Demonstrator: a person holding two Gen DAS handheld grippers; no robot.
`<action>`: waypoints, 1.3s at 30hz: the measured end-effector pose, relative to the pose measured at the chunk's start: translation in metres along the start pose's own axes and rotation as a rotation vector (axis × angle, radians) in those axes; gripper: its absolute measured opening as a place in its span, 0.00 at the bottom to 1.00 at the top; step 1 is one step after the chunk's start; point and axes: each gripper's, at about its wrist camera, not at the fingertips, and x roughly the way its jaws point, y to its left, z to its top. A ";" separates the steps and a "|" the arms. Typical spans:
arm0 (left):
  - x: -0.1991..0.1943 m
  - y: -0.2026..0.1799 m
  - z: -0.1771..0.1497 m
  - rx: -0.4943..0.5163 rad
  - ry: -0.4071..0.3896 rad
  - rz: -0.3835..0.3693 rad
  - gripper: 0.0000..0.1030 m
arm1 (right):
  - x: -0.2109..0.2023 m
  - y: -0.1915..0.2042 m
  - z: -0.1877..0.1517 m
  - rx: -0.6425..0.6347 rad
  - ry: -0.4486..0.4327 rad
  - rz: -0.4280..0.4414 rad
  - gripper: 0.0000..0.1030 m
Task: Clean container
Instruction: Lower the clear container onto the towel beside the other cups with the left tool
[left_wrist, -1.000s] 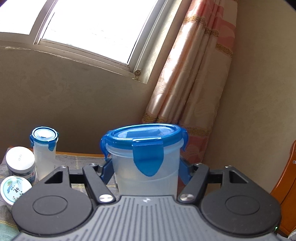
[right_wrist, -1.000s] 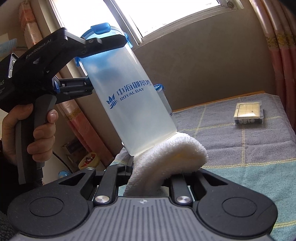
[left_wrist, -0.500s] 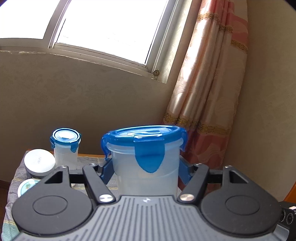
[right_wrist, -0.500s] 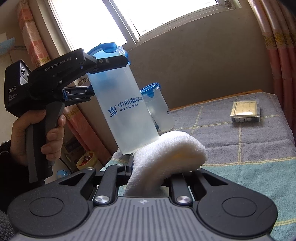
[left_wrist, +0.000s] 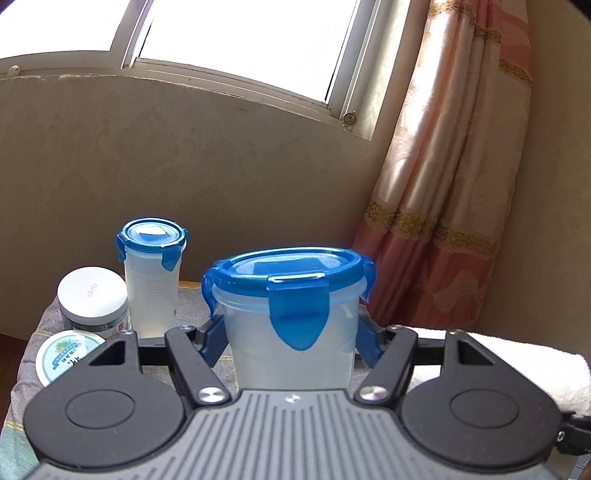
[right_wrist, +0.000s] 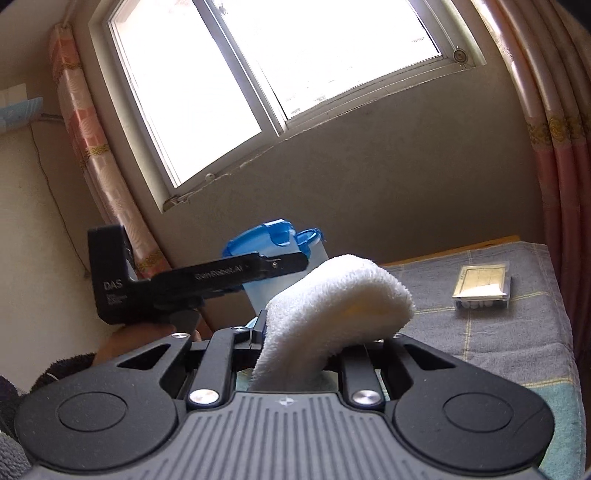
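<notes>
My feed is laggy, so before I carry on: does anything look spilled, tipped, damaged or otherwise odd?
Nothing stands out. The translucent plastic container with the blue clip lid sits upright in the left gripper, lid latched. The folded white towel is clamped in the right gripper. No spill shows on the grey checked cloth.

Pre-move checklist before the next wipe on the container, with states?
1. Left gripper clamped on the container: ok, blue pads press both sides of the body.
2. Container lid latched: ok, the front flap is folded down.
3. Right gripper clamped on the white cloth: ok, the folded cloth bulges out ahead of the fingers.
4. Cloth touching the container: cannot tell; in the right wrist view the cloth overlaps it, with no contact seen.
5. Small container and white jars clear of the held one: ok, they stand apart on its left.
6. Dirt left on the container: cannot tell.
</notes>
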 end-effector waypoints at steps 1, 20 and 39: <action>0.002 0.000 -0.001 -0.007 -0.001 0.000 0.66 | 0.004 0.000 0.000 0.006 0.009 0.013 0.21; 0.002 0.028 -0.001 -0.079 -0.015 0.000 0.66 | 0.064 -0.032 -0.041 0.087 0.224 -0.094 0.21; -0.012 0.035 0.028 0.073 -0.149 0.195 0.66 | 0.052 -0.060 -0.042 0.148 0.191 -0.142 0.22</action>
